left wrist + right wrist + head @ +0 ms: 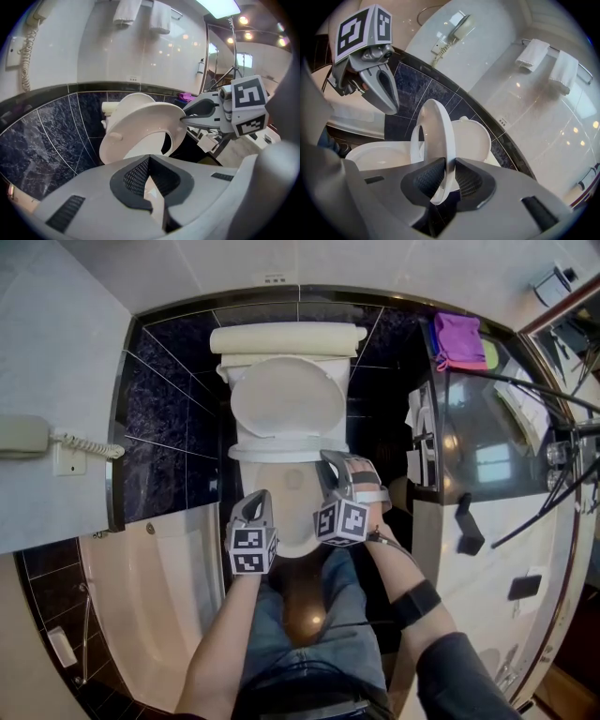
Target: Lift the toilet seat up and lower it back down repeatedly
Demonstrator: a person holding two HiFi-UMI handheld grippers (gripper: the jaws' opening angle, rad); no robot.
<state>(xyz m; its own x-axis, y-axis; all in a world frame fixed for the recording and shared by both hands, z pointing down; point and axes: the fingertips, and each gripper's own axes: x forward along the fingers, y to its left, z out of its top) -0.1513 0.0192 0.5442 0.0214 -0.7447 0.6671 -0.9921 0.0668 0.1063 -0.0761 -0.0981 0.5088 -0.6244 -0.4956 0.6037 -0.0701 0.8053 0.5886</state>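
A: State of the right gripper (443, 180)?
B: Clamped on the front rim of the toilet seat (435, 136), half-raised at frame centre, between bowl (377, 157) and upright lid (473, 138).
A: And the left gripper (150, 180)?
B: Pinched together on nothing, clear of the seat.
A: Handling?
B: Probably light, stiff, hinged behind. Glossy white plastic, smooth oval ring, likely slippery. Best gripped at the front rim; worth lowering gently.

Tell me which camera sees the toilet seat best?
Left gripper view: the toilet seat is a broad tilted ring, right gripper pinching its rim. Right gripper view shows it edge-on between the jaws; head view, a thin strip.
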